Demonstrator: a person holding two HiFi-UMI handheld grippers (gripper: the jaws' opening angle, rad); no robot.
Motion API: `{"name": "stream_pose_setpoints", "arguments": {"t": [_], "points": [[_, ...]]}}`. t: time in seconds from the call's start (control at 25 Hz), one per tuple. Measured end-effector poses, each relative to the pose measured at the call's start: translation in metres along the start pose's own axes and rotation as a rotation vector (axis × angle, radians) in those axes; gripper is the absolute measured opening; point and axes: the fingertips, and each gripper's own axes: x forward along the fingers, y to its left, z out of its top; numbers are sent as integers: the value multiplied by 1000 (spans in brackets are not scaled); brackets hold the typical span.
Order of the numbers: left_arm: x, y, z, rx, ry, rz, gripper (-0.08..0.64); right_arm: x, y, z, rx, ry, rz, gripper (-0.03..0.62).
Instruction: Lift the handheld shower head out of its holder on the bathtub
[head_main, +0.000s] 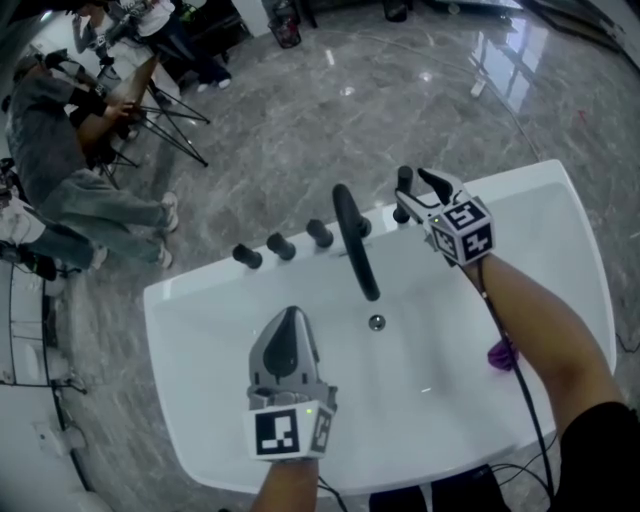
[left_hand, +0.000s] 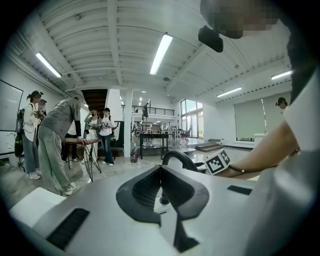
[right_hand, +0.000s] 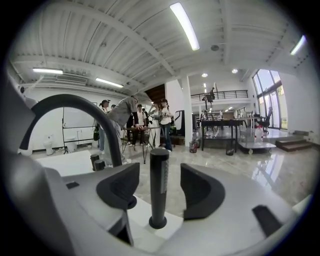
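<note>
- One white bathtub (head_main: 200, 310) fills most of the head view. We look down into it from the near edge, and its far rim carries all the black fittings.
- Two grippers come next in size. Our left gripper (head_main: 290, 318) hangs over the middle of the basin with its tongs pressed together and nothing between them. We judge it has no part in this step.
- Our right gripper (head_main: 419, 190) is up at the far rim with its tongs spread wide, one on each side of the shower head. The right gripper view shows a gap between each pad and the stem, so nothing is pinched yet.
- One curved spout (head_main: 354, 245) arches from the rim out over the basin, just to the left of the right gripper.
- One handheld shower head (right_hand: 159, 175), a slim black stick, stands upright and fully seated in its holder (right_hand: 158, 223), a round socket on the rim. We take this to be the reach-and-align step, just short of the grasp. The next move calls for closing the tongs squarely on the stem, then drawing it straight up along its own line so it does not bind in the socket.
- Three knobs (head_main: 282, 246) sit in a row on the rim left of the spout, well apart from both grippers.
</note>
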Motion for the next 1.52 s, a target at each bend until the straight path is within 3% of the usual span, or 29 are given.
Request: {"name": "stream_pose_setpoints", "arguments": {"t": [0.24, 0.4, 0.52, 1.12, 1.52], "points": [[-4, 8, -4, 61, 8, -13, 9, 12, 5, -3, 63, -11, -22, 243], [-5, 14, -5, 32, 7, -4, 9, 19, 10, -10, 49, 7, -9, 237], [-7, 19, -9, 28, 9, 2, 9, 24, 7, -11, 50, 8, -20, 135], [-19, 41, -21, 74, 41, 7, 9, 22, 9, -9, 3, 15, -30, 135], [-32, 49, -13, 25, 29, 40, 9, 15, 27, 38, -57, -48, 0, 137]]}}
